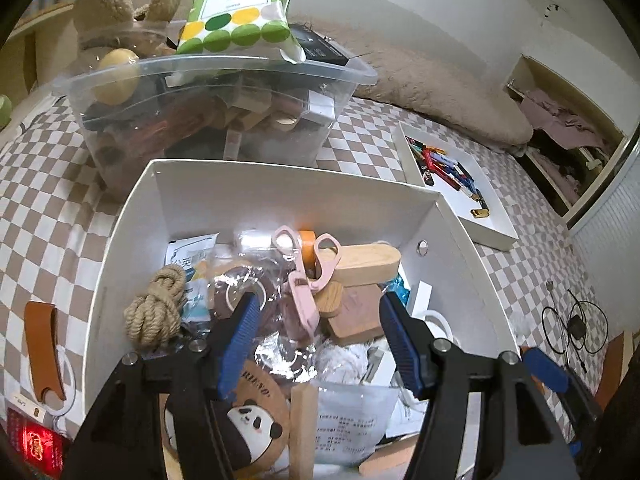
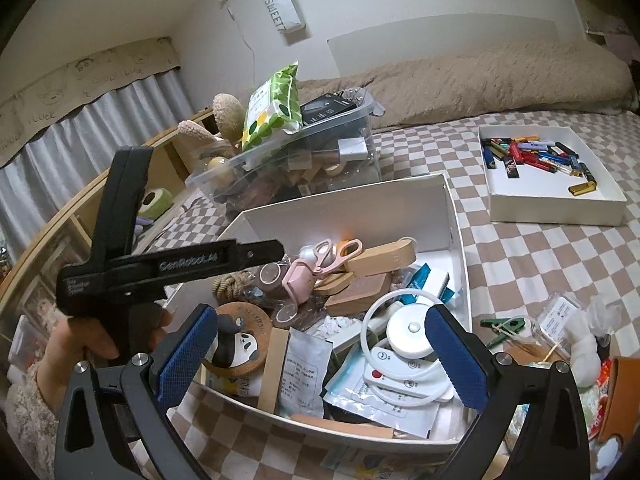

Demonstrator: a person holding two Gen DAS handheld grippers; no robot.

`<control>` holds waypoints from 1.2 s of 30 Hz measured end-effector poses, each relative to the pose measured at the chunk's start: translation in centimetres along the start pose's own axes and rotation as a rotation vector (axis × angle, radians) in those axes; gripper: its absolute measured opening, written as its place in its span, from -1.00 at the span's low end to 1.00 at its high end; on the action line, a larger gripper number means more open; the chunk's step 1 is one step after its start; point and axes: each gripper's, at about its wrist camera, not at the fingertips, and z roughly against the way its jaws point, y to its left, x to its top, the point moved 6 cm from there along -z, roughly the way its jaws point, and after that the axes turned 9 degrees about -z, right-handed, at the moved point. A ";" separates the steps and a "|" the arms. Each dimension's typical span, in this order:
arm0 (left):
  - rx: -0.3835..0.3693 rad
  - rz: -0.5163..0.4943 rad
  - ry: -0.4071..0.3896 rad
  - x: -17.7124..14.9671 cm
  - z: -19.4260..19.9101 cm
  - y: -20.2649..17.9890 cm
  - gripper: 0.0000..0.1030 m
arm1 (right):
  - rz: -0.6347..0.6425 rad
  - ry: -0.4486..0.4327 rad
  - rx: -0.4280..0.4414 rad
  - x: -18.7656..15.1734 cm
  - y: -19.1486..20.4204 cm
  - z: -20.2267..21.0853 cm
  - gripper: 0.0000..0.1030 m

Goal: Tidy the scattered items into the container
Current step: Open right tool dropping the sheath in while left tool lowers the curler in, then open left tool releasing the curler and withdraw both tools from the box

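Note:
The white box (image 1: 280, 192) (image 2: 360, 208) stands on the checkered bed cover, crowded with pink scissors (image 1: 316, 268), a rope knot (image 1: 154, 312), wooden blocks (image 1: 364, 264), a panda coaster (image 1: 252, 420) and paper packets. My left gripper (image 1: 320, 308) hangs open just above this pile, with nothing between its blue pads. A hand (image 2: 80, 340) holds it at the box's left side. My right gripper (image 2: 320, 316) stands wide open over the box's near edge, holding nothing. A green clip (image 2: 504, 326) and a small clear case (image 2: 560, 316) lie outside, to the right.
Behind the box, a full clear bin (image 1: 344, 76) carries a green dotted pack (image 1: 240, 12). A white tray of lighters (image 1: 492, 232) sits at the right. A brown strap (image 1: 42, 348) and a red pack (image 1: 38, 444) lie left; a black cable (image 1: 572, 328) lies right.

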 end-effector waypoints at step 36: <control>0.069 -0.067 -0.197 -5.0 10.5 -1.7 0.99 | 0.062 -0.112 -0.096 -1.2 0.7 5.2 1.00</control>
